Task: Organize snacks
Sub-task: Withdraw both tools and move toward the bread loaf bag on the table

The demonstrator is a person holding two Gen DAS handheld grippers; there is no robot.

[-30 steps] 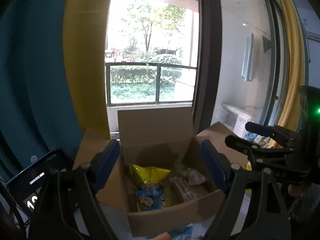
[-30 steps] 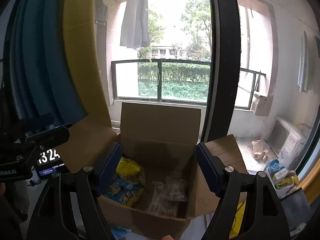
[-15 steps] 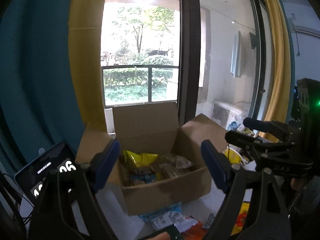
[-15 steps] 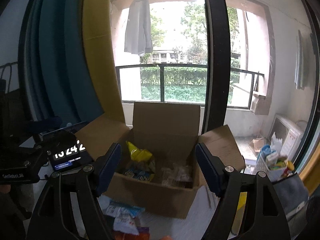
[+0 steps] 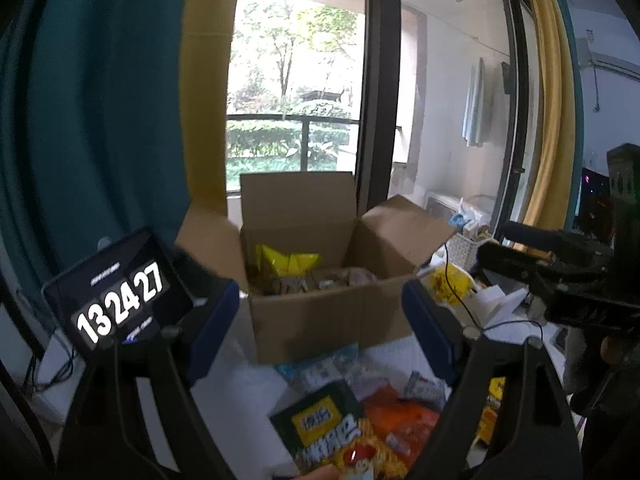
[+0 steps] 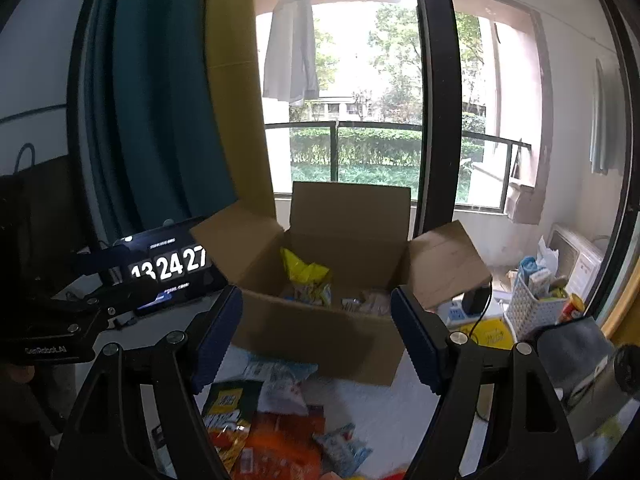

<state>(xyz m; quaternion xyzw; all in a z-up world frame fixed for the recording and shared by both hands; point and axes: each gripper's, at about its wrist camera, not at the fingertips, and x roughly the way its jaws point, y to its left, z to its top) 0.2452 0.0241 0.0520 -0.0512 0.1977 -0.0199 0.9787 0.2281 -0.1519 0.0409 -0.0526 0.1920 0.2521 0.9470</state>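
Left wrist view first: the left tool (image 5: 320,320) is hanging above the table (image 5: 240,392) with its jaws wide apart and nothing between them. Straight ahead the cardboard box (image 5: 320,312) is sitting with all flaps open, and a yellow bag (image 5: 289,261) plus some clear-wrapped stuff are already lying inside. Just in front of the box a loose pile of snacks is waiting: a dark green packet (image 5: 328,428) nearest the camera, an orange packet (image 5: 400,424) touching it, some pale blue ones behind. A clock screen (image 5: 120,300) is standing off to the left.

Right wrist view: the right tool (image 6: 316,332) is also gaping open and empty, hovering over the same pile, with the green packet (image 6: 228,412) and the orange packet (image 6: 280,444) lying below it. The box (image 6: 320,340) is sitting just behind the pile. A white basket (image 6: 536,312) of odds and ends is standing to the right.

My read: we're between picks, some snacks boxed and the rest still out. The next move probably calls for dropping one tool onto a top packet, pinching an edge since these bags are flat and slippery, then carrying it over the front wall of the box.
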